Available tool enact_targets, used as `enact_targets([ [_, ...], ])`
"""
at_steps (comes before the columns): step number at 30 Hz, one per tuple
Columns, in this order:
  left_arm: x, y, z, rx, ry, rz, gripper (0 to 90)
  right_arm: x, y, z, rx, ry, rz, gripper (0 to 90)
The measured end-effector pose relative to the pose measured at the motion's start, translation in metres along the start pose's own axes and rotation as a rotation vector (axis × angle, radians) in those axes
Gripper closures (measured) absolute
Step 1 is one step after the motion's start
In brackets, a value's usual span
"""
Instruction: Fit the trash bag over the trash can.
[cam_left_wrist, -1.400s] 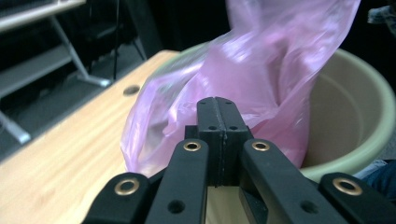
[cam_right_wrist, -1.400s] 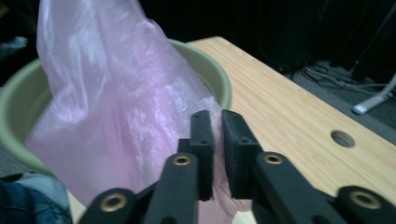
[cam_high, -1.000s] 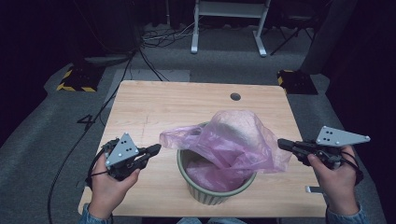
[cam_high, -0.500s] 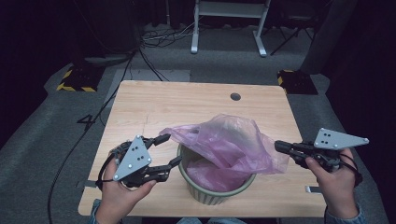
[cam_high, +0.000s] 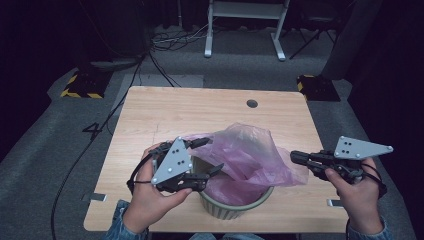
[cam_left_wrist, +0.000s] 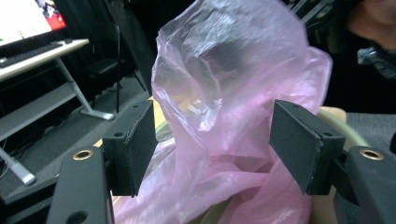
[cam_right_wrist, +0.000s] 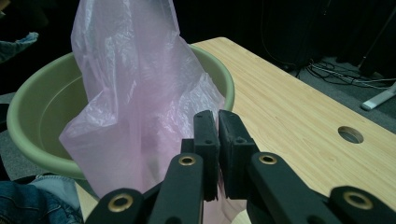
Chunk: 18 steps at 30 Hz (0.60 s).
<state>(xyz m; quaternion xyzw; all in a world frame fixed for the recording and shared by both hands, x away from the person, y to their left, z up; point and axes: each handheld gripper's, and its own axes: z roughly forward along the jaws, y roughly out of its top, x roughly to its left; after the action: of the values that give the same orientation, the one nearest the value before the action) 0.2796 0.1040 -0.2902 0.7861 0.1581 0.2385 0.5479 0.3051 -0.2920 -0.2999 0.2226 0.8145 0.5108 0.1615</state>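
A thin pink plastic bag (cam_high: 250, 152) sits bunched in a pale green round bin (cam_high: 235, 210) at the front of the wooden table (cam_high: 165, 115). My left gripper (cam_high: 213, 155) hangs over the bin's left rim. Its jaws have just been opening and now stand open. In the left gripper view the bag (cam_left_wrist: 233, 93) rises between the pads (cam_left_wrist: 135, 144) without being pressed. My right gripper (cam_high: 295, 157) is to the right of the bin, shut on the bag's right edge. In the right gripper view the jaws (cam_right_wrist: 217, 135) are together against the film (cam_right_wrist: 135, 107), in front of the bin (cam_right_wrist: 28, 93).
A round hole (cam_high: 252, 103) pierces the table near its far edge. Behind the table stand a white desk frame (cam_high: 245, 10), floor cables (cam_high: 170, 42) and two yellow-and-black striped blocks (cam_high: 80, 85). A lit monitor (cam_left_wrist: 23, 18) is in the left gripper view.
My left gripper has let go of the bag, opened wide, and moved right and up over the bin's rim. The bag's left side has slumped. My right gripper has stayed put.
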Motion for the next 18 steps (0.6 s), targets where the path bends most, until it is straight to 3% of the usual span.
enact_targets([
  [3,0.007,-0.005,0.005,0.022,0.020,-0.009,39.1,-0.001,0.000,0.002,0.001,0.006,0.000,87.0],
  [5,0.012,-0.011,0.004,0.053,-0.002,-0.018,70.6,-0.002,-0.002,0.002,0.006,0.005,0.006,87.6],
  [6,0.013,-0.014,0.002,0.065,-0.006,-0.010,76.0,-0.003,-0.003,0.002,0.006,0.005,0.010,88.1],
  [7,0.014,-0.016,0.000,0.076,-0.009,-0.013,87.1,-0.005,-0.005,0.002,0.008,0.005,0.014,88.8],
  [12,0.012,-0.032,-0.019,0.105,-0.047,-0.038,90.0,-0.017,-0.019,0.002,0.038,-0.015,0.052,90.0],
  [18,0.010,-0.051,-0.038,0.146,-0.018,-0.042,90.0,-0.029,-0.036,0.002,0.063,-0.029,0.102,90.0],
])
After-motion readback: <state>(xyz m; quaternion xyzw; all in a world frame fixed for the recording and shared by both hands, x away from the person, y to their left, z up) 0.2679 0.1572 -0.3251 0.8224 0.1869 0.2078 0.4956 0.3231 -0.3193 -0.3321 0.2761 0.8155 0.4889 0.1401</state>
